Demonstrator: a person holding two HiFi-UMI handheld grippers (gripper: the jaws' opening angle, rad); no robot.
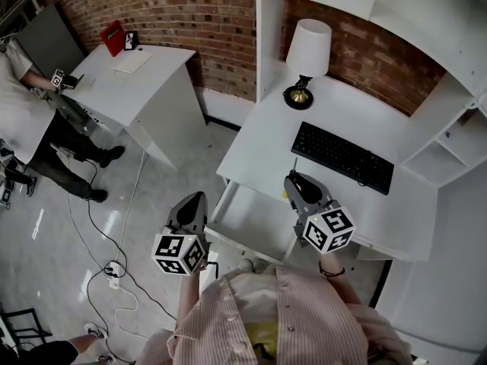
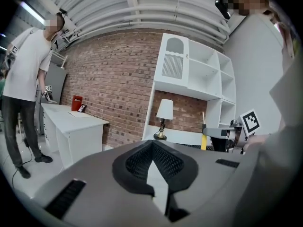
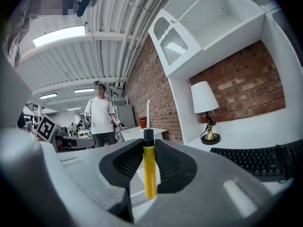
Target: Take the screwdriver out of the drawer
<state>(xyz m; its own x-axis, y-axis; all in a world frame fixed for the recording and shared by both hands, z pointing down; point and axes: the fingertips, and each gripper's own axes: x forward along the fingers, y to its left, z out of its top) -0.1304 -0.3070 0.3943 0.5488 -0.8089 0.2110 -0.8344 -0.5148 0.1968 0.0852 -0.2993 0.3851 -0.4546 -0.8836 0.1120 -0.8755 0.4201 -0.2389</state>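
screwdriver [image 3: 149,174] stands upright, handle clamped in jaws of right gripper [image 3: 149,146]; jaws of left gripper [image 2: 152,144] together, empty.

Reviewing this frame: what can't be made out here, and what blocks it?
- Tip of the yellow-handled screwdriver: right gripper view, too thin and blurred against the background.
- Right end of the open white drawer: head view, hidden behind the right gripper.
- Print on the red upright object on the far desk: head view, too small.
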